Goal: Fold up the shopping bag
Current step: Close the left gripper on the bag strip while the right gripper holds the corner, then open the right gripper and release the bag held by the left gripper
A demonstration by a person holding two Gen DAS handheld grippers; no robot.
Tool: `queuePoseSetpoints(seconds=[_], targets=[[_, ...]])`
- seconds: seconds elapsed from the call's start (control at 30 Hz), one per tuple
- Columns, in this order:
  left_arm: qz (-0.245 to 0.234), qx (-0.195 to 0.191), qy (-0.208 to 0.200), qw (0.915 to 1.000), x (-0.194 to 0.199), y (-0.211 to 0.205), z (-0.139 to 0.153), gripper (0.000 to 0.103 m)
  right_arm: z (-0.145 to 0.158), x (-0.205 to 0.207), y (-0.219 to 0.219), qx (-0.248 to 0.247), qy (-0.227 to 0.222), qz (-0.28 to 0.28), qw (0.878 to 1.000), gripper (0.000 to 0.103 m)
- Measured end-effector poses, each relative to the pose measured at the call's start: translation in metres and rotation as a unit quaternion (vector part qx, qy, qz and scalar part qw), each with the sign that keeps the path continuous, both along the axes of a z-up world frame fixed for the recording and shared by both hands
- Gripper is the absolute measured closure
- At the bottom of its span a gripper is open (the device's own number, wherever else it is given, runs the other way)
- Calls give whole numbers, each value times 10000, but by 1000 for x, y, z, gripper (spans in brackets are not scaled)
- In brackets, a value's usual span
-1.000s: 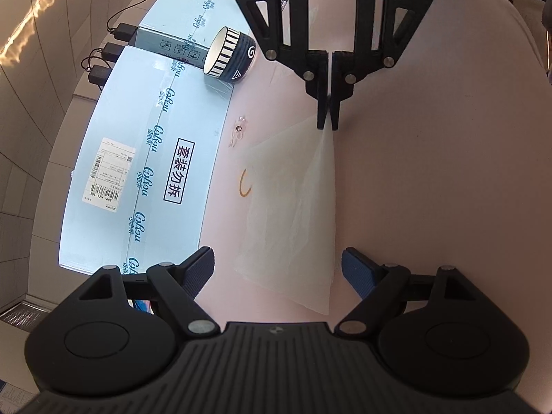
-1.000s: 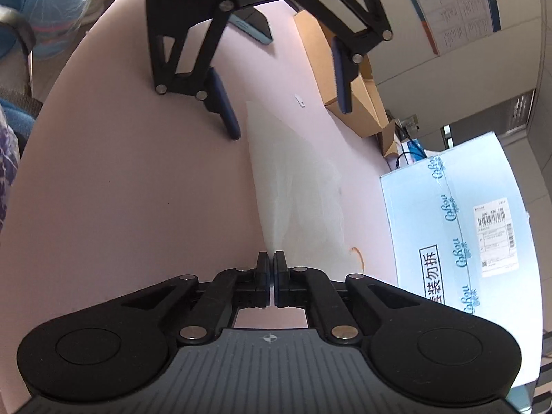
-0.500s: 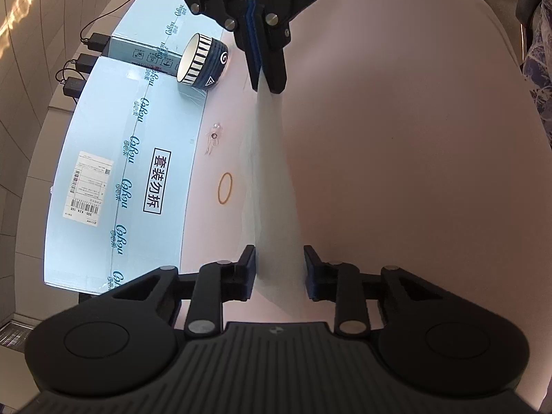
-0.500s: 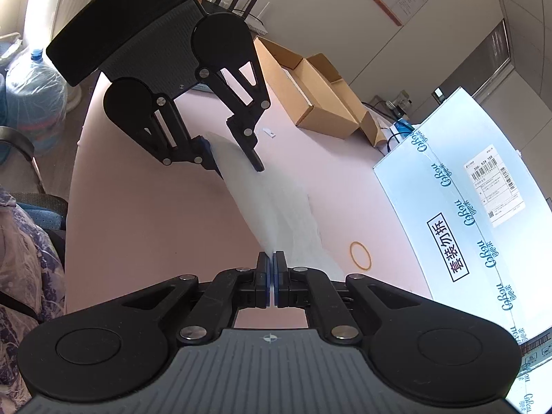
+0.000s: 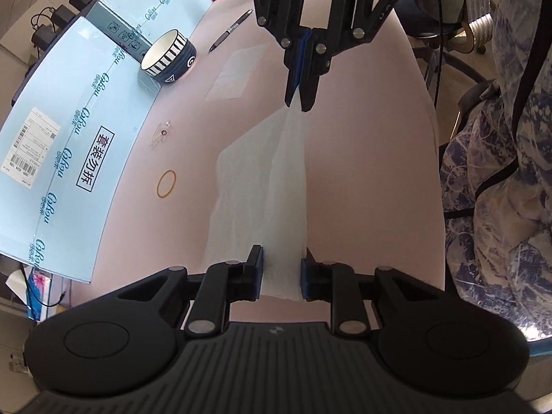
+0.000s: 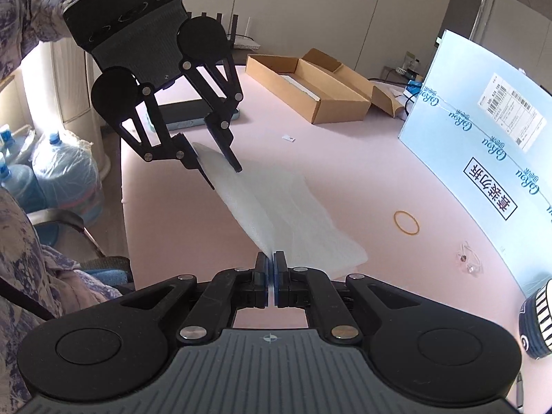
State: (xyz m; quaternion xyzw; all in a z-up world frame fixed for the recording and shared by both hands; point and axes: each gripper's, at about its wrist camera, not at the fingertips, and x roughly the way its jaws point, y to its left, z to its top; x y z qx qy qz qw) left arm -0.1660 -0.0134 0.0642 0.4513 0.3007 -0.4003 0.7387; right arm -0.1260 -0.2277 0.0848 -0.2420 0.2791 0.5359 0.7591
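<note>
The thin white shopping bag (image 5: pixel 262 179) hangs stretched between my two grippers above the pink table (image 5: pixel 365 179). My left gripper (image 5: pixel 281 262) is shut on the bag's bunched near end, which fills the narrow gap between its blue pads. At the far end my right gripper (image 5: pixel 296 103) is shut tight on a corner. In the right wrist view the bag (image 6: pixel 283 203) runs from my right gripper (image 6: pixel 270 258) up to my left gripper (image 6: pixel 224 176). Its loose side droops onto the table.
A rubber band (image 5: pixel 166 183) and a small clear trinket (image 5: pixel 162 134) lie left of the bag. A striped bowl (image 5: pixel 169 56), a pale blue box (image 5: pixel 51 138), a pen (image 5: pixel 229 31) and a flat clear sheet (image 5: pixel 238 70) sit beyond. Open cardboard boxes (image 6: pixel 310 82) stand at the back. A patterned sleeve (image 5: pixel 500 172) is at the right.
The left jaws closed from wide open onto the bag's end. Both grippers rose and turned, lifting the bag's edge off the table and pulling it taut between them.
</note>
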Motion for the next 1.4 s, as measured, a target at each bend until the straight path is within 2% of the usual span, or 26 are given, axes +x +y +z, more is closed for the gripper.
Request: queuePoseSetpoints(seconds=[0.1, 0.23, 0.47, 0.6, 0.87, 0.93, 1.03, 1.2, 1.3, 1.4], targets=[[24, -319, 573, 9978, 16, 8, 8, 83, 2, 24, -3, 282, 626, -223, 9974, 100], [180, -510, 962, 9939, 40, 15, 8, 83, 1, 48, -7, 579, 1133, -452, 9908, 100], [461, -600, 1412, 9871, 77, 28, 4, 83, -3, 73, -7, 711, 1352, -671, 9860, 100], [491, -626, 1524, 9851, 92, 32, 0, 83, -6, 81, -4, 723, 1390, -714, 9851, 100], [658, -977, 1735, 9778, 117, 44, 1, 83, -18, 99, -4, 632, 1552, -832, 9823, 100], [621, -1084, 1726, 9770, 117, 45, 2, 83, -16, 96, -8, 730, 1579, -798, 9815, 99], [474, -1180, 1670, 9777, 110, 43, 5, 76, -8, 85, -12, 880, 1535, -673, 9819, 99], [188, -1302, 1560, 9790, 91, 27, 8, 74, 0, 59, -13, 1020, 1518, -437, 9822, 100], [78, -1271, 1249, 9840, 71, 14, 8, 74, 4, 49, -16, 1190, 1536, -384, 9802, 100], [393, -1043, 578, 9921, 50, 2, 0, 74, 5, 37, -20, 1242, 1551, -341, 9795, 100]])
